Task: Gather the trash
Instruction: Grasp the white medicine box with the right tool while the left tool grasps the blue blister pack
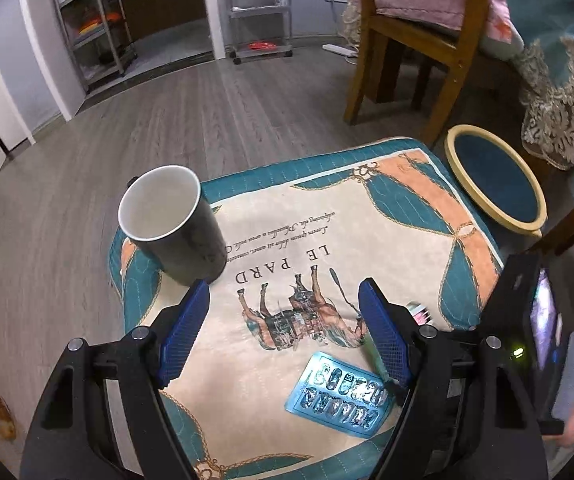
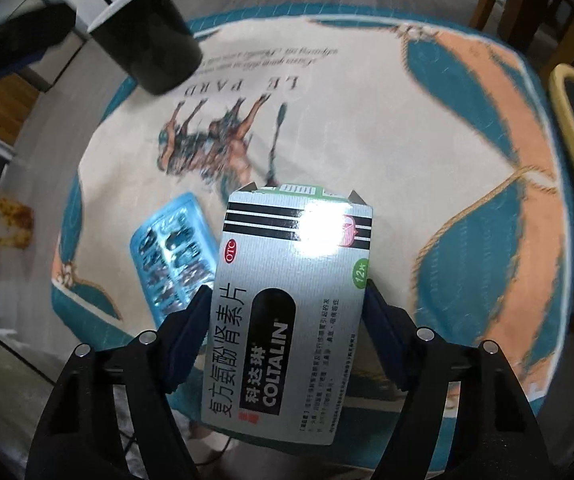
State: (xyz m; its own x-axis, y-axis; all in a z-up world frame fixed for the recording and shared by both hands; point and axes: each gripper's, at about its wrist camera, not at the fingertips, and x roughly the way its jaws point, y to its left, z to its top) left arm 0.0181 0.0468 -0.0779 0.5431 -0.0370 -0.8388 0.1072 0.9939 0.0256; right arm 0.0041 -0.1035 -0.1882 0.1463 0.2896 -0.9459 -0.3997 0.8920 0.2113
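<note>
A white and grey medicine box marked COLTALIN sits between the fingers of my right gripper, which is shut on its two long sides; the box's far flap stands open. Below it lies a blue blister pack on the printed cushion. My left gripper hangs open over the same cushion with nothing between its fingers. The blister pack lies flat near its right finger. A corner of the box shows behind that finger.
A dark mug with a white inside stands at the cushion's far left corner. A round bin with a cream rim and teal liner sits to the cushion's right. A wooden chair stands beyond on the wood floor.
</note>
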